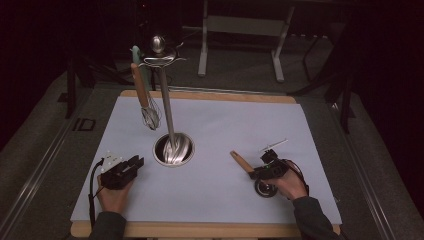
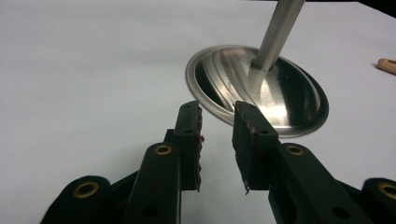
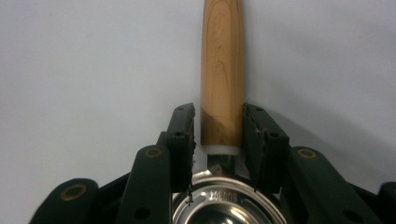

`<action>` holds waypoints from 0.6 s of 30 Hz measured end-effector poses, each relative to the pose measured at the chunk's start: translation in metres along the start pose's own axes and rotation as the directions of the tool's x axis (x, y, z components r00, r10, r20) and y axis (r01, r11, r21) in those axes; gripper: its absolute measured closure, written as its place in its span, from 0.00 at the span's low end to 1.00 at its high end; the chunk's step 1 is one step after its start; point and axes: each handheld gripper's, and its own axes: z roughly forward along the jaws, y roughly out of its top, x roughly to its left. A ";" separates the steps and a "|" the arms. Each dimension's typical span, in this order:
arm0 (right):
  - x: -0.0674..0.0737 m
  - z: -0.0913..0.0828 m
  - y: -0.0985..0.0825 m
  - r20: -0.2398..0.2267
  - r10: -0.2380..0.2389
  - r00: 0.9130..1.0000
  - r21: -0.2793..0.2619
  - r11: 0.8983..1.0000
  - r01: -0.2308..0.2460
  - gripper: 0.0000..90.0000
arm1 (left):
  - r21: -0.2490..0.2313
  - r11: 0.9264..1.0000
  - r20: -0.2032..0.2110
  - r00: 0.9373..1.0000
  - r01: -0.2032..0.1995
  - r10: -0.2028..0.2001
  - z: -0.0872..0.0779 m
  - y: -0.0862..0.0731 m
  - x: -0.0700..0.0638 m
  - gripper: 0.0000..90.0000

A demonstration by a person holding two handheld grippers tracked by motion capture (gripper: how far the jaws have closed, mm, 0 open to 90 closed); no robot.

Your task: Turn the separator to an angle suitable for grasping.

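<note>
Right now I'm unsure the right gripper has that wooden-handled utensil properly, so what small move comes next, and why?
Probably close the right gripper on the wooden handle. The handle lies between the jaws, but a sliver of gap shows on the left side, and the utensil rests flat on the table, so lifting now might drop it.

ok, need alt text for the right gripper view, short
The right tongs straddle the base of a wooden handle that points straight up the frame over a pale grey tabletop, a narrow gap showing on the left side. Below the handle's white collar, a shiny round metal head with stamped lettering sits between the black arms.
</note>
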 end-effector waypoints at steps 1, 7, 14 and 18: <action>-0.001 -0.001 0.000 -0.008 0.006 1.000 0.005 1.000 -0.006 0.72 | 0.000 1.000 0.000 1.000 0.000 0.000 0.000 0.000 0.000 0.80; 0.005 -0.002 0.003 -0.027 0.007 1.000 0.017 1.000 -0.006 0.76 | 0.000 1.000 -0.001 1.000 0.000 0.000 0.000 0.000 0.000 0.80; 0.009 0.002 0.009 -0.006 -0.004 1.000 0.078 0.997 0.004 0.77 | -0.001 1.000 0.001 1.000 0.001 -0.001 0.000 0.000 0.000 0.80; 0.011 0.003 0.012 -0.007 -0.006 1.000 0.100 0.995 0.007 0.77 | 0.000 1.000 -0.001 1.000 0.000 0.000 0.000 0.000 0.000 0.80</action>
